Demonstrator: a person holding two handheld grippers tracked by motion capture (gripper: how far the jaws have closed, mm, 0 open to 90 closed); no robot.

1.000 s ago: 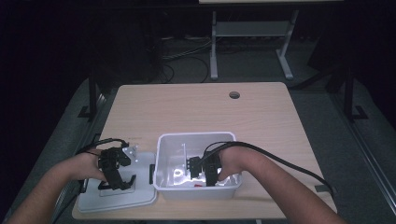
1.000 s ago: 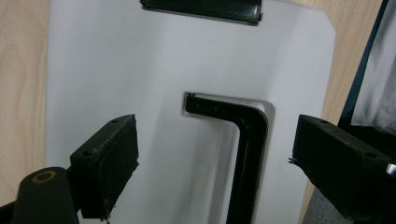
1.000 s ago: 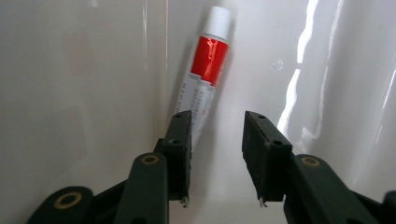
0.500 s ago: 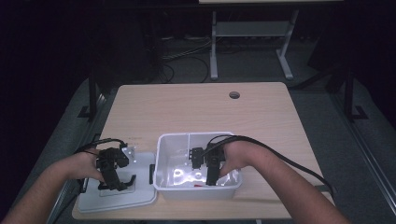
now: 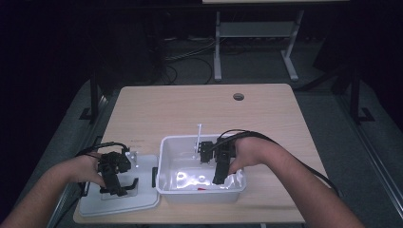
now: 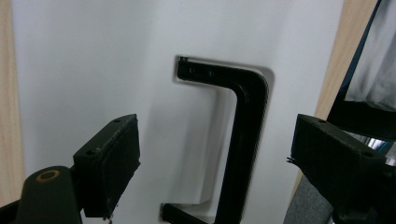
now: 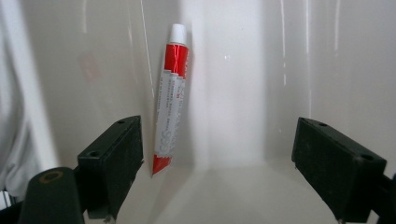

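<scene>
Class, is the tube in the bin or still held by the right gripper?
In the bin: the tube lies on its floor, clear of the right gripper's open jaws.

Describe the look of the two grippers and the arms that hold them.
Both the left gripper and right gripper are black, each with two blocky, flat-faced jaws with small screw holes. A black cable trails from each. The forearms are bare, with no sleeves in view.

I work at a light wooden table [image 5: 157,114] with a round cable hole [image 5: 238,97] near its far right corner. Beyond its far edge the room is dark. A grey floor [image 5: 332,114] runs around the table; loose cables [image 5: 185,59] lie on it at the far side, beside a white metal desk frame [image 5: 254,33].
</scene>
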